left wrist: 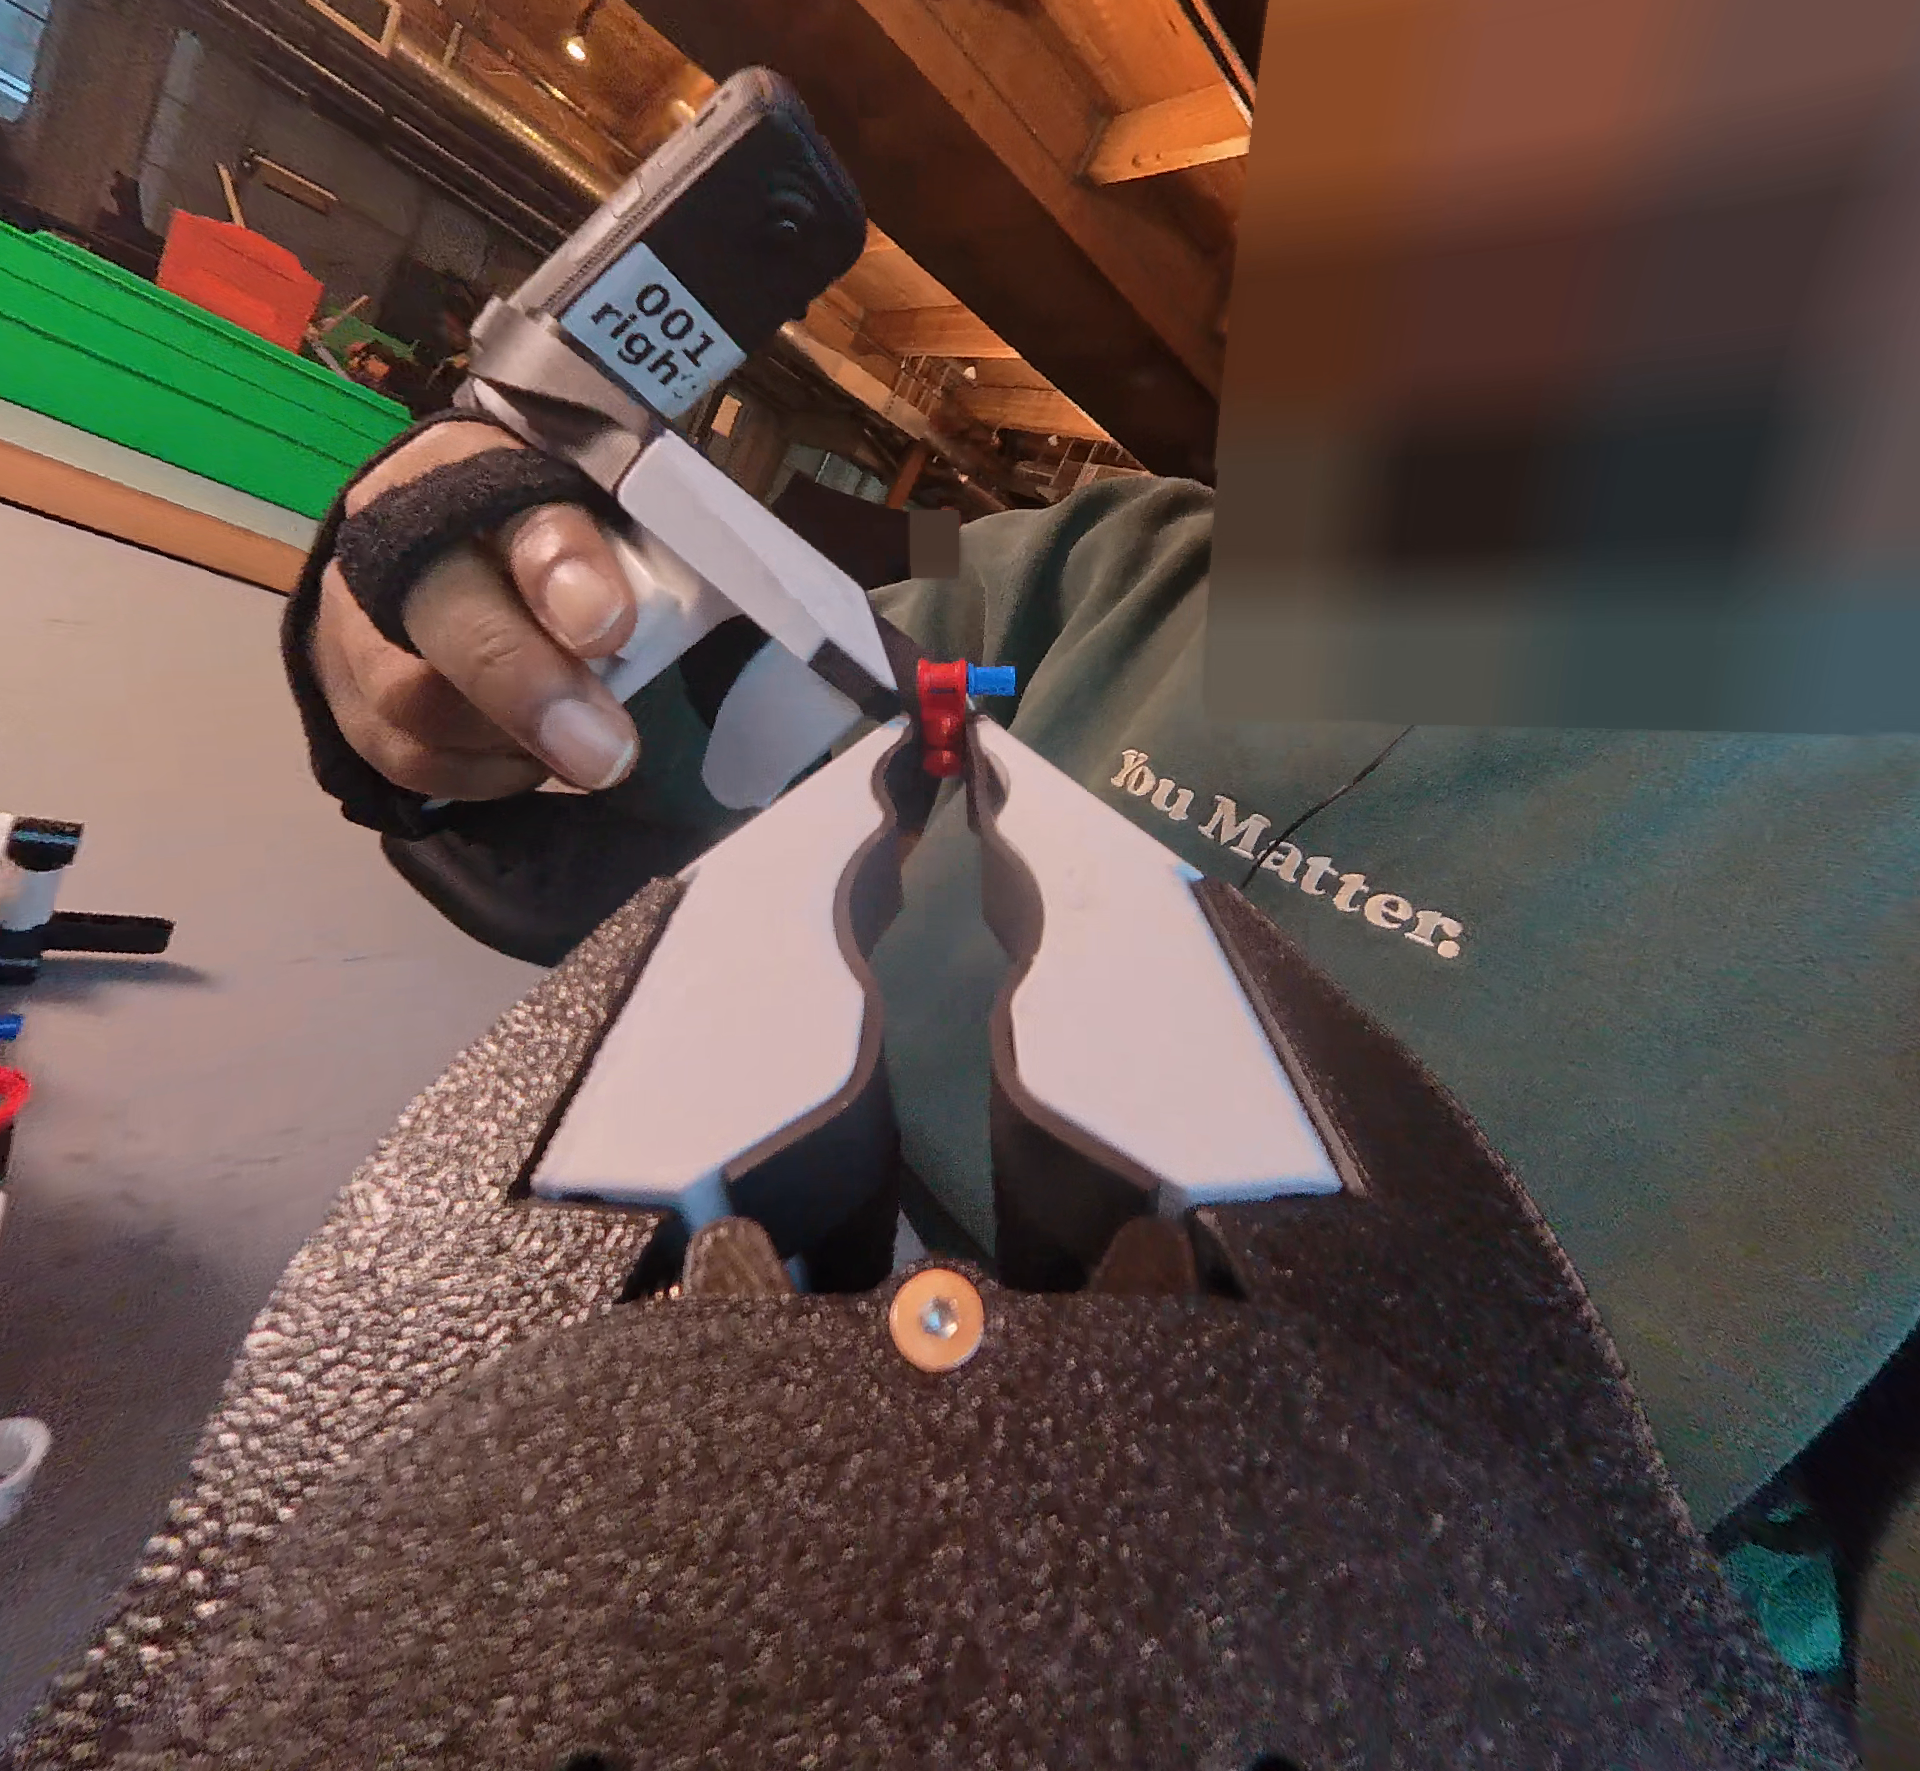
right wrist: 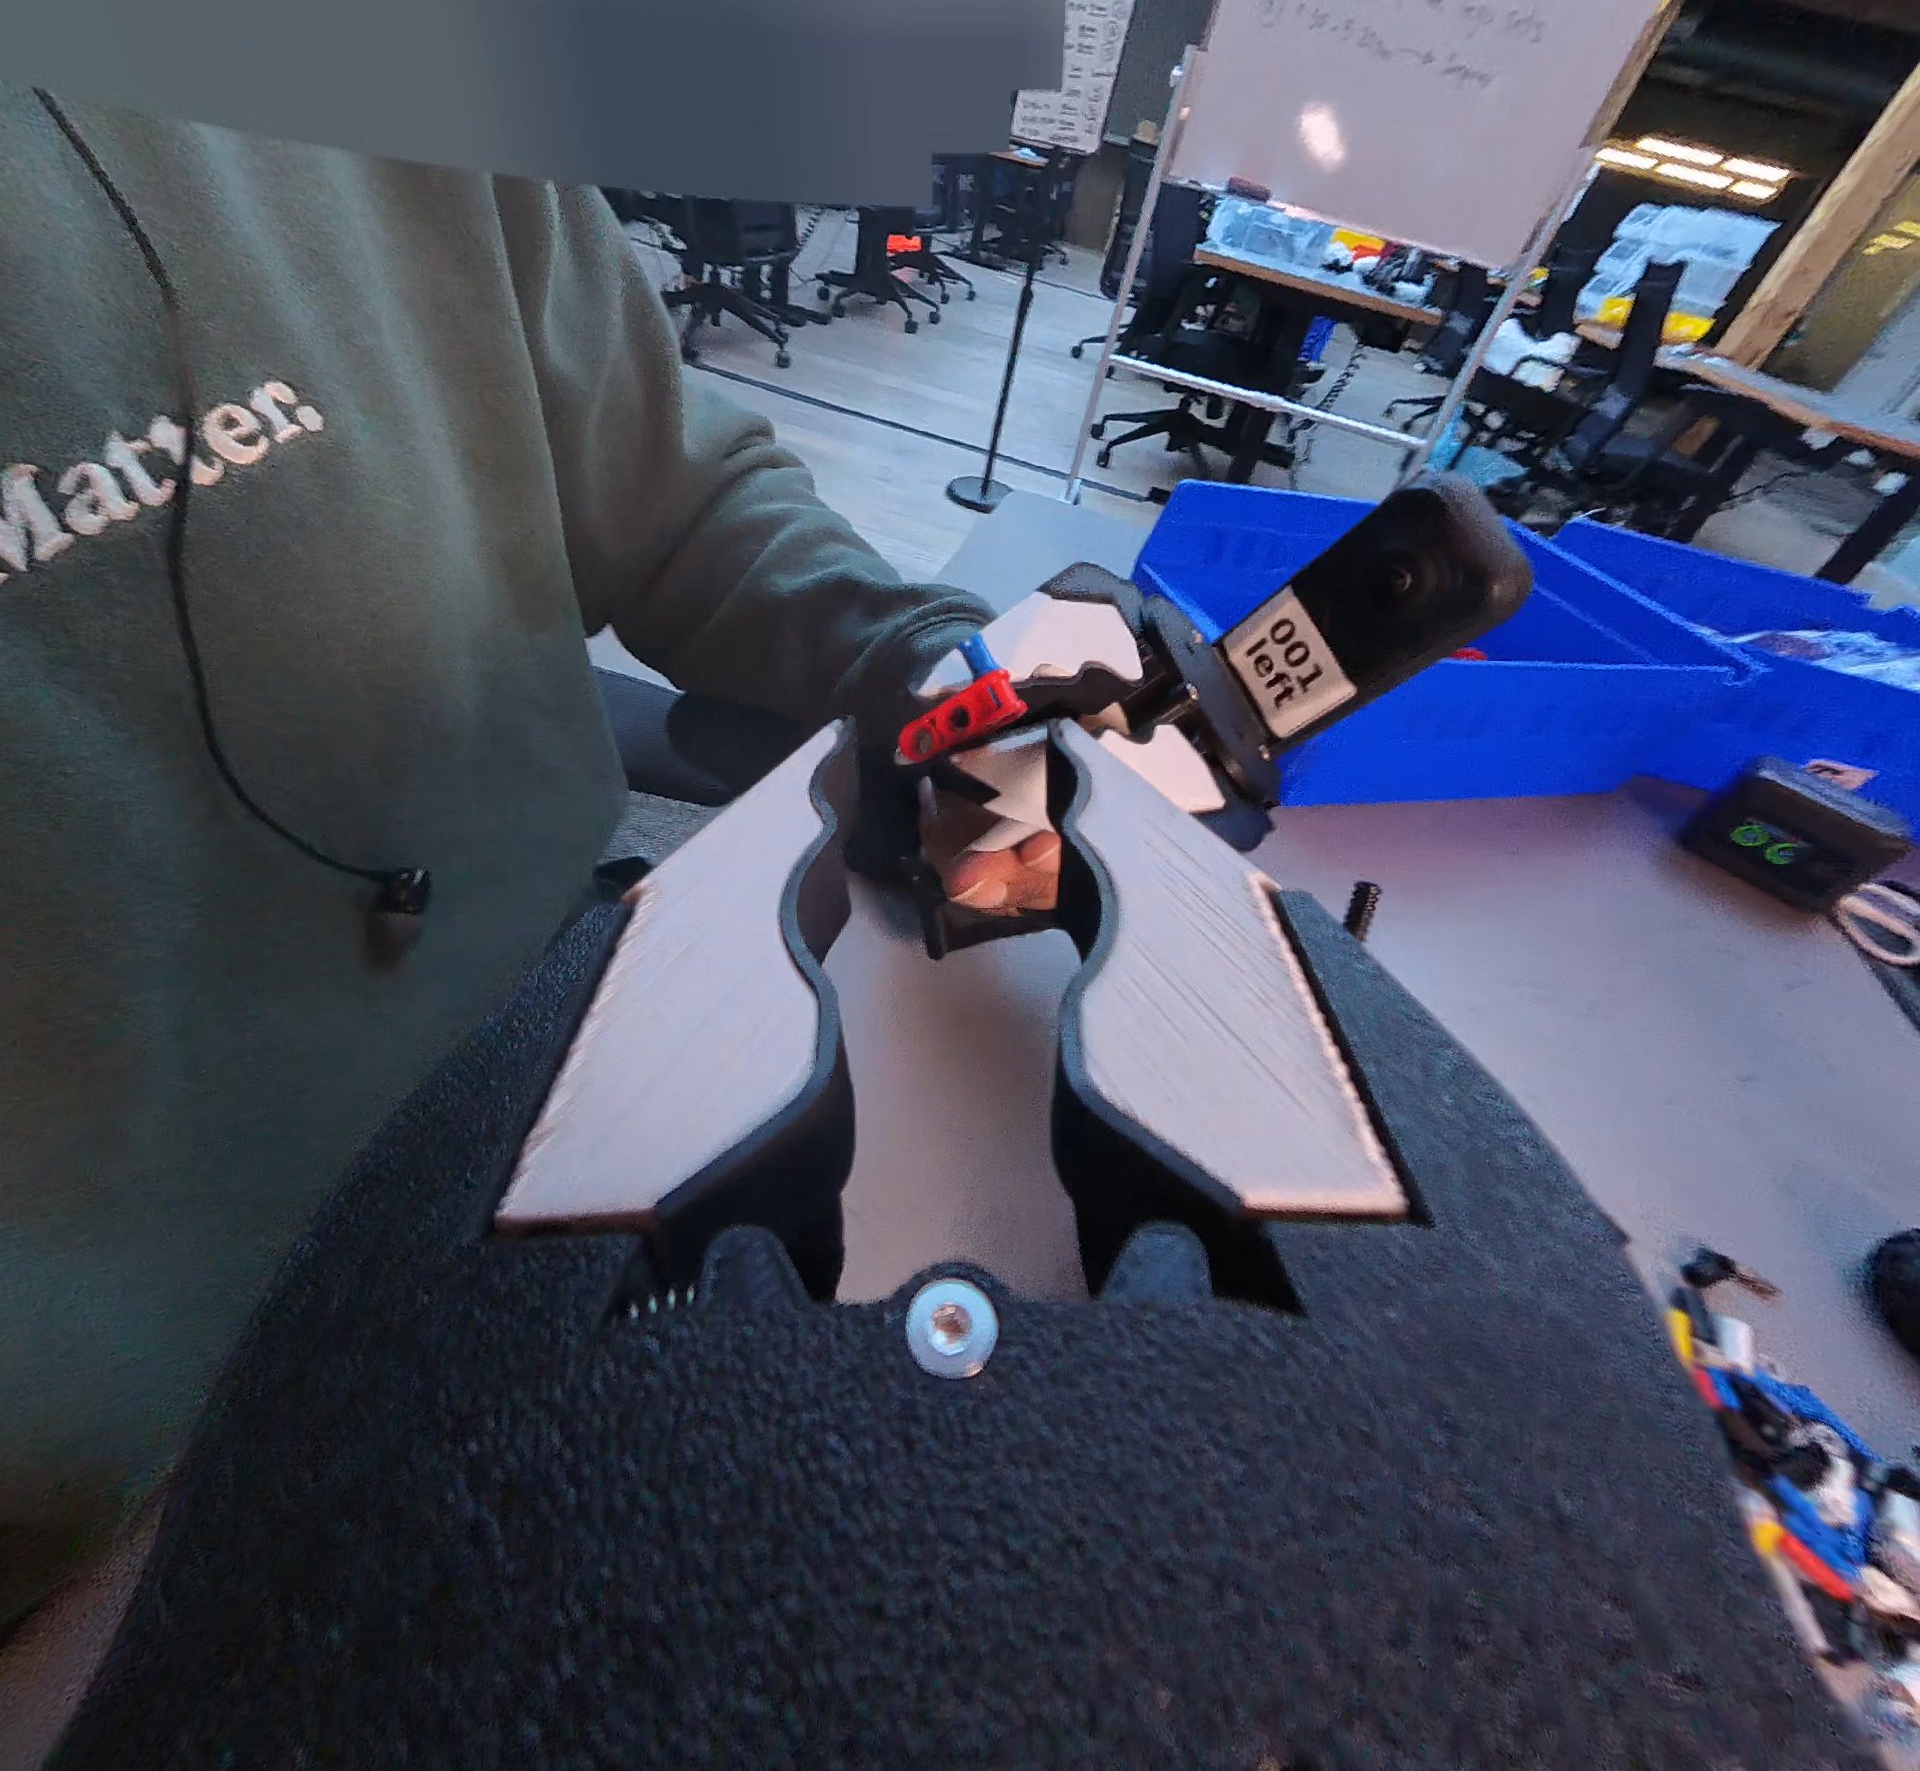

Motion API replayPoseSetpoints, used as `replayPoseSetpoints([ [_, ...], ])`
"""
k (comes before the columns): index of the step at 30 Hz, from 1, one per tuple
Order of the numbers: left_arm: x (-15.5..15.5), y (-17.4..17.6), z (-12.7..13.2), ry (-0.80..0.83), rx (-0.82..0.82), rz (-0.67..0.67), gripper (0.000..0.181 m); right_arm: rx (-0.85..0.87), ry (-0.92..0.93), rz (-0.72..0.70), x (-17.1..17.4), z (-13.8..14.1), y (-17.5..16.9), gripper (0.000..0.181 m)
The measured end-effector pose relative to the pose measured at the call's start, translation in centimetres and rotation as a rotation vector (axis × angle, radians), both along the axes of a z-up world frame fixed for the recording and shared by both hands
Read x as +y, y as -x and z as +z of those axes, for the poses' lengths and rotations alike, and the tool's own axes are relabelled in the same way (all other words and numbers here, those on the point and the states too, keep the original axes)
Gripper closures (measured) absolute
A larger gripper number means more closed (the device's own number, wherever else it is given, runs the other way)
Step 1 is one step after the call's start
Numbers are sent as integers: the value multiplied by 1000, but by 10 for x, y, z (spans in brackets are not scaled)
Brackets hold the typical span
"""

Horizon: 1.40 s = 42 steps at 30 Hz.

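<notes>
Red connector piece (left wrist: 942, 715) with a blue pin (left wrist: 992, 679) pushed into it sits pinched at the tips of my left gripper (left wrist: 940, 745), raised before my green sweatshirt (left wrist: 1558, 1046). My right gripper (right wrist: 951, 734) meets it, fingers slightly parted; whether they grip, I cannot tell.

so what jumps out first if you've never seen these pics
A small red connector piece with a blue pin through it, pinched at the tips of the left tongs at chest height. The right tongs close in on it, apparently open. Behind, a green sweatshirt fills the view, with a blue bin on the table.
</notes>
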State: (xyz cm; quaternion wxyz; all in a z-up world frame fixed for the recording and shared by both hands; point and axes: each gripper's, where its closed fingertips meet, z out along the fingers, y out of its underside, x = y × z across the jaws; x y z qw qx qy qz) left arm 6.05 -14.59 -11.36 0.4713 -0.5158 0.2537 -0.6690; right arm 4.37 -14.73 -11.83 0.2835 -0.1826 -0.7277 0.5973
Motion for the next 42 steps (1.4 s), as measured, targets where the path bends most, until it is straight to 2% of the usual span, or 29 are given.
replayPoseSetpoints([
  [5,0,2,6,32,-81,-46,174,145,-115,-133,3,2,7,150],
  [7,2,2,6,50,-92,-58,175,200,-124,-153,2,7,6,157],
  [12,3,0,5,82,-113,-88,175,225,-171,-165,4,6,5,158],
  [15,22,12,0,108,-78,53,169,176,-209,-273,30,4,14,158],
  [17,40,24,-8,122,-6,212,161,156,-306,-380,55,-4,19,158],
  [21,66,43,-22,134,155,487,159,111,-463,-519,81,-25,27,158],
  [24,75,41,-34,146,257,563,163,100,-569,-572,85,-39,34,158],
  [27,80,44,-34,148,270,614,171,113,-634,-597,85,-43,38,158],
  [33,80,46,-33,165,258,608,177,151,-623,-589,80,-38,37,158],
  [38,64,36,-18,192,93,417,178,232,-439,-453,61,-20,26,158],
  [42,55,29,-14,211,36,314,178,270,-409,-397,51,-15,18,158],
])
